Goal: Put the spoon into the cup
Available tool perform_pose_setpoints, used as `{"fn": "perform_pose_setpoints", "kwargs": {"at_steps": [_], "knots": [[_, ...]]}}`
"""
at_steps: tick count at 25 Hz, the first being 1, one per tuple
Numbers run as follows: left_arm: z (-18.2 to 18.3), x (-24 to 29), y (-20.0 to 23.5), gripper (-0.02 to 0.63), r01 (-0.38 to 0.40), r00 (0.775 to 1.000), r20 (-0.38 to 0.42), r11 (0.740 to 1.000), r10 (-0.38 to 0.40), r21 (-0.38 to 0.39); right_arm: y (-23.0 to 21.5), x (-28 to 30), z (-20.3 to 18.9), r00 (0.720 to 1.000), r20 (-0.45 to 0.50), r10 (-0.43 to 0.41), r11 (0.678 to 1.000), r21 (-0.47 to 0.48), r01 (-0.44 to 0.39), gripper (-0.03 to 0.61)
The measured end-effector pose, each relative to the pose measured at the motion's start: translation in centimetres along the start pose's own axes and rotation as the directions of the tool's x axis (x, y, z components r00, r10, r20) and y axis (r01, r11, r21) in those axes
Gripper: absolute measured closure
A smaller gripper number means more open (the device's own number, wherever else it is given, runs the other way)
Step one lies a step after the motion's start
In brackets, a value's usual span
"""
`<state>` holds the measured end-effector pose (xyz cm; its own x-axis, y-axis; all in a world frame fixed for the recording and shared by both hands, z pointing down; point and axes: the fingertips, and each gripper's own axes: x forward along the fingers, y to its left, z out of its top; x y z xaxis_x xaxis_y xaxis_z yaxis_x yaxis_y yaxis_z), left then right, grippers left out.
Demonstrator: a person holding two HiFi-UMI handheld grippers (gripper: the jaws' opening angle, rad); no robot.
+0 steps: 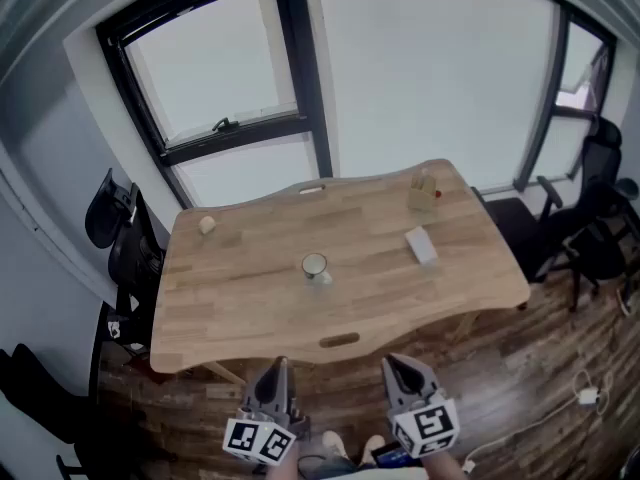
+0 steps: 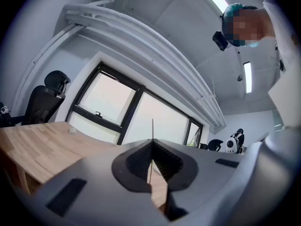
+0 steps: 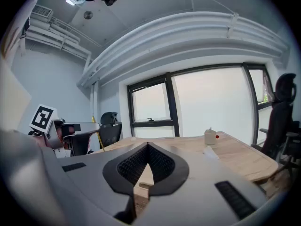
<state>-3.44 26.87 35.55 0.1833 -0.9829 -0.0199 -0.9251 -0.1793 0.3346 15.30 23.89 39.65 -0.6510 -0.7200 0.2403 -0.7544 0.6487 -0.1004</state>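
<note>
Both grippers are being held just off the near edge of the table (image 1: 250, 353), not yet over its top. The left gripper (image 1: 277, 373) is being held clenched, its jaws meeting tip to tip with nothing between them. The right gripper (image 1: 400, 370) is likewise being seen closed and empty in its own view.

Further in, near the middle of the table, the cup (image 1: 315, 267) is standing upright with its mouth open upward. It is lying ahead of the gap between the grippers, somewhat closer to the left one.

No spoon is being made out with certainty. The likeliest candidate is being taken to be the pale oblong piece (image 1: 421, 246), lying flat to the right of the cup and well apart from it. Its long axis is running roughly away from the person, with the near end skewed slightly right. It is lying almost straight ahead of the right gripper, so that hand is being judged the nearer for a pickup. The jaws would need opening across the short axis.

Beyond, a small box (image 1: 425, 190) at the far right and a small lump (image 1: 207, 225) at the far left are being noted, with the window (image 1: 430, 68) behind them.
</note>
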Motion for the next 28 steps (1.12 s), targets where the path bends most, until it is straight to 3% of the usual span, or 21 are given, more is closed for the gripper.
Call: {"fn": "perform_pose_setpoints", "kwargs": {"at_steps": [17,28], "knots": [[1.4,-0.7,-1.9,0.614,0.027,0.999,0.032,1.0,-0.028,0.012,-0.3,-1.3,2.4,0.992,0.122,-0.011,1.0,-0.004,0.012,0.581],[1.2,0.2,-2.8,0.614,0.027,0.999,0.047,1.0,-0.027,-0.005,-1.3,-2.0,2.1,0.996,0.089,-0.007,1.0,-0.014,0.008,0.581]]}}
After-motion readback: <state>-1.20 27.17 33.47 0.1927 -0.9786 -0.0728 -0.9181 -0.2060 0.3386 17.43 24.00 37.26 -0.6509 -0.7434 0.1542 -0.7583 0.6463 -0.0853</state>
